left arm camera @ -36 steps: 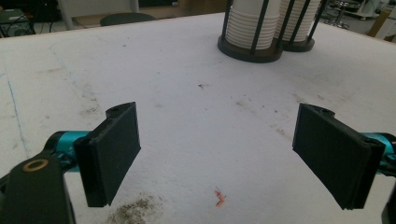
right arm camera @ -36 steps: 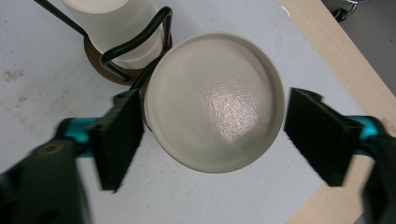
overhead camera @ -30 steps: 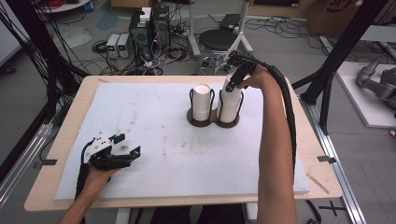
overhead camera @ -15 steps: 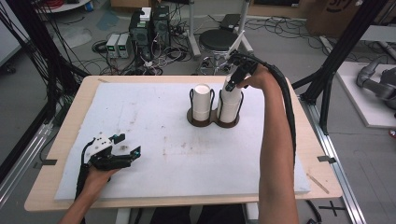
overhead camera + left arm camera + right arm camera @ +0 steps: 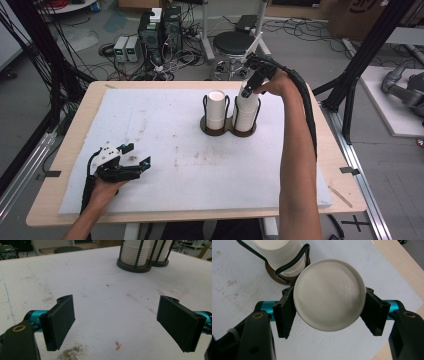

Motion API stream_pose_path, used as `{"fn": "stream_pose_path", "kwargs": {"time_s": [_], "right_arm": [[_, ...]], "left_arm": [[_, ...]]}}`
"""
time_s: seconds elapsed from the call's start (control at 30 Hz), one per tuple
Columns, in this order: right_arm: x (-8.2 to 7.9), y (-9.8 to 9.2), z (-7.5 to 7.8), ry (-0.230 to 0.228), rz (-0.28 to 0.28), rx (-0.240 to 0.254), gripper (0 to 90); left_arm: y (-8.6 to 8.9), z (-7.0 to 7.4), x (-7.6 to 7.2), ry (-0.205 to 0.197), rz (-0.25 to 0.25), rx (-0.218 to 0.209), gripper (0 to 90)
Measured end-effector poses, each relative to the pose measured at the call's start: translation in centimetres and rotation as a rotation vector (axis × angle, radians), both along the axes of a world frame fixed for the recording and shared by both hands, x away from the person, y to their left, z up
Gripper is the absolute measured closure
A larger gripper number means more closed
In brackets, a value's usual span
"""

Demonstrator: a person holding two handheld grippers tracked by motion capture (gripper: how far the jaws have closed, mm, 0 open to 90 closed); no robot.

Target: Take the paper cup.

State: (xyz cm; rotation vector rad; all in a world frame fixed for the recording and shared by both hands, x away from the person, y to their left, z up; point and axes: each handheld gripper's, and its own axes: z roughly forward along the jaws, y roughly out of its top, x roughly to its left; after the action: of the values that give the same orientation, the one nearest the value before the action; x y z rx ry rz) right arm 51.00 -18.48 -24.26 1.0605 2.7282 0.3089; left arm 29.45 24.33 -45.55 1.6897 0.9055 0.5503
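Two stacks of white paper cups stand upside down in a black wire holder [image 5: 227,131] at the back middle of the white mat: a left stack [image 5: 216,107] and a right stack [image 5: 246,110]. My right gripper [image 5: 248,89] reaches down onto the right stack. Its jaws have just been closing, and its pads now press on both sides of the top cup [image 5: 329,302]. The left stack [image 5: 278,252] shows behind it. My left gripper [image 5: 137,155] rests at the front left of the mat, open, with nothing between its pads [image 5: 60,320].
The white mat [image 5: 165,130] covers most of the wooden table [image 5: 350,195]. It carries dirt smudges and a small orange scrap [image 5: 117,345] in front of the left gripper. Cables, computer boxes and black frame legs stand on the floor beyond the table.
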Motion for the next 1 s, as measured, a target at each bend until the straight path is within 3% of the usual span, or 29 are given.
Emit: {"fn": "stream_pose_path", "kwargs": {"time_s": [0.6,1.0], "right_arm": [[-0.3,-0.4,0.6,-0.014,-0.014,0.023,36.6],[-1.1,-1.7,2.5,-0.055,-0.040,0.102,37.1]], "left_arm": [[0.0,0.0,0.0,0.001,0.000,-0.001,14.8],[-0.1,0.0,0.0,0.003,-0.001,0.009,14.8]]}}
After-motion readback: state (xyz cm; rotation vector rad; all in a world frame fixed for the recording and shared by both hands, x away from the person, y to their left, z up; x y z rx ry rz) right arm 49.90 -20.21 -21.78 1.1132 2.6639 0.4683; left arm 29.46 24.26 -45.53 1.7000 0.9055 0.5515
